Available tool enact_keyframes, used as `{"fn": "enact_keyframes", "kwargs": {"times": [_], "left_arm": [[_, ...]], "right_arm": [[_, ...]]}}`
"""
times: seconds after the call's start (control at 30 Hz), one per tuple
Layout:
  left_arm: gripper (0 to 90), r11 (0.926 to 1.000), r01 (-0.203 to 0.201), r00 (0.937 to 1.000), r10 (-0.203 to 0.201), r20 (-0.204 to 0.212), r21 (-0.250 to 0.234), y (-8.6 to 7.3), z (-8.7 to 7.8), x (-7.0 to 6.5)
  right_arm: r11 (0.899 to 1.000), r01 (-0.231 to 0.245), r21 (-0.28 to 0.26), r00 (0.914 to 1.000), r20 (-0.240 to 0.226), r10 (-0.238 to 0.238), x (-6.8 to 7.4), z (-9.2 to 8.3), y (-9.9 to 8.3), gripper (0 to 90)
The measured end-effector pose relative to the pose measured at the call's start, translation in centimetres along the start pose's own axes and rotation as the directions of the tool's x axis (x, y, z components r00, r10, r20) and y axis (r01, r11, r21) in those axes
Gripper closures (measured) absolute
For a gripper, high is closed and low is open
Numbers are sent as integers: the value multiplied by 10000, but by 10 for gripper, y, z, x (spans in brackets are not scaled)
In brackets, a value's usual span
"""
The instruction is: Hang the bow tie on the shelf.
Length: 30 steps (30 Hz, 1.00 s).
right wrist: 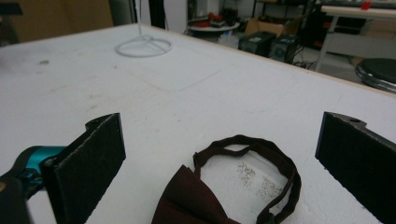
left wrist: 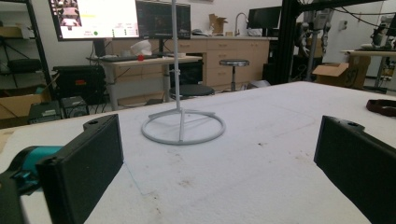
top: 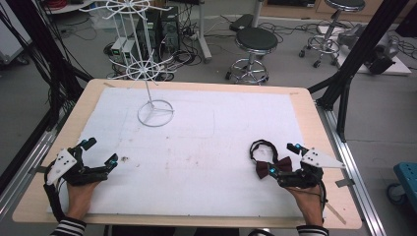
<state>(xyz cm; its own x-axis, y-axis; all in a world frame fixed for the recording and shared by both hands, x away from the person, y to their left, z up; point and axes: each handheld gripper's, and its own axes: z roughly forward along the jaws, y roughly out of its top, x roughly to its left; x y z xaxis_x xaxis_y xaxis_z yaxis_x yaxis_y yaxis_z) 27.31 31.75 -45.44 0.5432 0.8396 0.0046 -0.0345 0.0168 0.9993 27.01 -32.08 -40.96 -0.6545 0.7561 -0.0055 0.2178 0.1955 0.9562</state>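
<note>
- High view: table (top: 314,123) with a white mat (top: 206,147). Left gripper (top: 101,153) at lower left, jaws spread wide, holding nothing, resting on the mat. Right gripper (top: 282,158) at lower right, jaws spread, the bow tie (top: 271,166) lying between and just ahead of them. White wire stand (top: 147,73) upper left of centre, its ring base on the mat, well apart from both grippers. Stools (top: 255,46) on the floor beyond the table.
- Left gripper view: both black jaws at the frame's lower corners, far apart; bare mat between them. Stand's base ring (left wrist: 183,127) centre frame, pole rising out of the top. A bit of the tie's strap at the right edge.
- Right gripper view: jaws spread at lower left and lower right; bow tie at bottom centre, its strap loop (right wrist: 252,163) flat on the mat between the jaws, untouched.
- Step in hand, by judgement: picking up the tie, probably for hanging on the stand. Advice: lower over the knot, not the limp strap; close squarely; lift so the loop hangs free.
</note>
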Motion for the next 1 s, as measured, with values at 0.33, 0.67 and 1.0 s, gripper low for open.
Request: {"fn": "enact_keyframes", "kwargs": {"times": [0.33,0.67,1.0], "left_arm": [[17,10000,0,10000,0,-20,-11,0,0,0],[17,10000,18,10000,-18,-17,-7,0,0,0],[17,10000,5,10000,-5,-32,-17,0,0,0]], "right_arm": [[9781,780,1930,9944,-857,-624,-18,3,22,7],[9228,1531,3536,9849,-1314,-1130,-35,5,30,8],[8404,2450,4833,9646,-2084,-1614,-46,11,31,8]]}}
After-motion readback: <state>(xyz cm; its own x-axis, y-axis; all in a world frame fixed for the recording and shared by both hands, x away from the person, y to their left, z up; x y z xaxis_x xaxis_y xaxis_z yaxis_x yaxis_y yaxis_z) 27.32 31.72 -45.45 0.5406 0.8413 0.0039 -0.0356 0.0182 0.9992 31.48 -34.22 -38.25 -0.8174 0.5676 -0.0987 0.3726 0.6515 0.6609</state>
